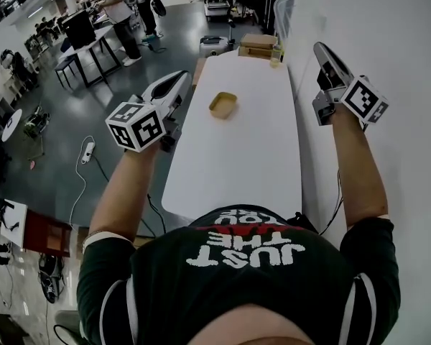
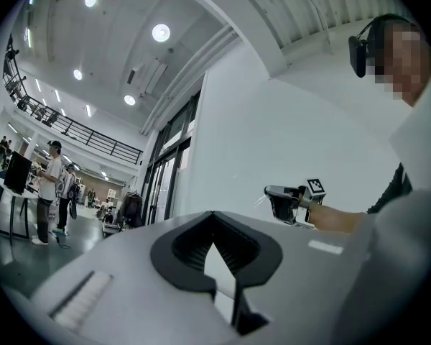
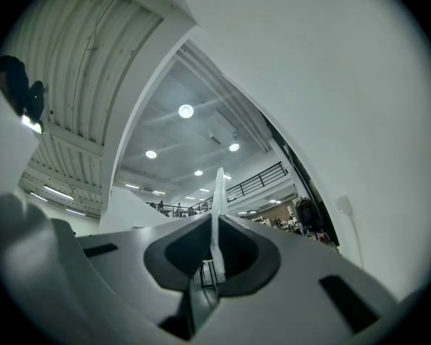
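Note:
Both grippers are held up in the air, pointing upward and away from me. In the head view my left gripper (image 1: 178, 79) hangs over the left edge of the long white table (image 1: 237, 164), its jaws pressed together and empty. My right gripper (image 1: 322, 50) is raised beside the white wall (image 1: 388, 34), also shut with nothing in it. A shallow yellow dish (image 1: 223, 105) lies on the table between them, nearer the left gripper. The left gripper view shows its closed jaws (image 2: 215, 225) and the right gripper (image 2: 284, 201) beyond. In the right gripper view, its jaws (image 3: 217, 214) meet in a thin line against the ceiling.
Cardboard boxes (image 1: 258, 45), a small bottle (image 1: 276, 54) and a clear container (image 1: 284, 13) stand at the table's far end. Left of the table is open grey floor with a power strip (image 1: 87, 152), desks and people standing (image 1: 118, 13).

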`<move>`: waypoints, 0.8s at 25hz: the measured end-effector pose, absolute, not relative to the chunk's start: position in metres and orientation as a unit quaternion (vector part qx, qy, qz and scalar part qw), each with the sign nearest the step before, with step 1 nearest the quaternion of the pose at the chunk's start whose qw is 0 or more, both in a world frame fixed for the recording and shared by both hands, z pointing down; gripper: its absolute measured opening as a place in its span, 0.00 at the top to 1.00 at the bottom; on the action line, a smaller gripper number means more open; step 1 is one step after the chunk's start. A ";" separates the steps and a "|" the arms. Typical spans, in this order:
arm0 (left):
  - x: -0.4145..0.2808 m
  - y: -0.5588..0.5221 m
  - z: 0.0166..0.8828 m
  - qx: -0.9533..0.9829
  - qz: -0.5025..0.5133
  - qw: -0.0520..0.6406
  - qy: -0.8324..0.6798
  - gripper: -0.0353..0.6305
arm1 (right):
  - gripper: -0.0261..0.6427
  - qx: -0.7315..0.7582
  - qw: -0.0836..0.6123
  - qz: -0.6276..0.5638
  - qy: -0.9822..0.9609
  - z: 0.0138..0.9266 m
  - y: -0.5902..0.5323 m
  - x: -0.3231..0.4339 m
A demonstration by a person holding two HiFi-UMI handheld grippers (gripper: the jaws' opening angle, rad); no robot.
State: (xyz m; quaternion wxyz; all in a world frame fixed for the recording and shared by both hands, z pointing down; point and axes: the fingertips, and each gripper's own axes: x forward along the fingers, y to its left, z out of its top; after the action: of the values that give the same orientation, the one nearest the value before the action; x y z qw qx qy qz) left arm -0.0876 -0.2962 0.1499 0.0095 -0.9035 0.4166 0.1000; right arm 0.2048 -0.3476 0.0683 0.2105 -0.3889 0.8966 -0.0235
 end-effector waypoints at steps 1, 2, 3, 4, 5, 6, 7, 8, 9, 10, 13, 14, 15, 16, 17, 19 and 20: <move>-0.087 -0.296 0.150 -0.904 0.099 0.009 0.416 0.94 | 0.91 -0.390 0.211 -0.024 0.896 0.068 -0.348 0.205; -0.087 -0.297 0.150 -0.904 0.098 0.009 0.415 0.94 | 0.91 -0.390 0.211 -0.025 0.896 0.067 -0.348 0.205; -0.087 -0.297 0.150 -0.905 0.098 0.009 0.415 0.94 | 0.91 -0.390 0.212 -0.025 0.895 0.067 -0.348 0.205; -0.087 -0.297 0.149 -0.905 0.097 0.009 0.415 0.94 | 0.91 -0.390 0.214 -0.025 0.895 0.067 -0.349 0.205; -0.087 -0.298 0.149 -0.905 0.098 0.009 0.414 0.94 | 0.91 -0.389 0.215 -0.025 0.895 0.067 -0.349 0.205; -0.087 -0.298 0.148 -0.905 0.098 0.010 0.414 0.94 | 0.91 -0.388 0.217 -0.026 0.895 0.067 -0.348 0.205; -0.087 -0.298 0.148 -0.905 0.099 0.009 0.414 0.94 | 0.91 -0.388 0.217 -0.027 0.895 0.068 -0.349 0.205; -0.087 -0.298 0.147 -0.905 0.100 0.009 0.414 0.94 | 0.91 -0.388 0.217 -0.028 0.895 0.069 -0.349 0.205; -0.087 -0.298 0.147 -0.905 0.100 0.008 0.413 0.94 | 0.91 -0.388 0.216 -0.028 0.895 0.069 -0.349 0.205; -0.087 -0.298 0.147 -0.905 0.101 0.007 0.414 0.94 | 0.91 -0.389 0.214 -0.027 0.896 0.070 -0.349 0.205; -0.087 -0.299 0.149 -0.905 0.100 0.006 0.414 0.94 | 0.91 -0.391 0.210 -0.019 0.896 0.069 -0.348 0.205; -0.088 -0.299 0.149 -0.905 0.100 0.006 0.414 0.94 | 0.91 -0.391 0.210 -0.018 0.896 0.068 -0.348 0.204; -0.088 -0.299 0.150 -0.905 0.099 0.006 0.413 0.94 | 0.91 -0.391 0.211 -0.018 0.896 0.068 -0.347 0.204; -0.088 -0.298 0.150 -0.905 0.099 0.005 0.413 0.94 | 0.91 -0.391 0.211 -0.017 0.896 0.067 -0.347 0.204; -0.088 -0.298 0.150 -0.906 0.099 0.006 0.412 0.94 | 0.91 -0.392 0.212 -0.017 0.895 0.067 -0.346 0.204; -0.087 -0.298 0.149 -0.906 0.099 0.006 0.412 0.94 | 0.91 -0.393 0.212 -0.018 0.894 0.068 -0.346 0.205; -0.087 -0.297 0.149 -0.906 0.099 0.006 0.411 0.94 | 0.91 -0.393 0.212 -0.019 0.894 0.068 -0.346 0.205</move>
State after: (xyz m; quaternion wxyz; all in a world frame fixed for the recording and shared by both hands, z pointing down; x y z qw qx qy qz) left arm -0.0871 -0.2974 0.1488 0.0060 -0.9060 0.4113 0.0994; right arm 0.2050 -0.3460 0.0678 0.2125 -0.3931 0.8944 -0.0187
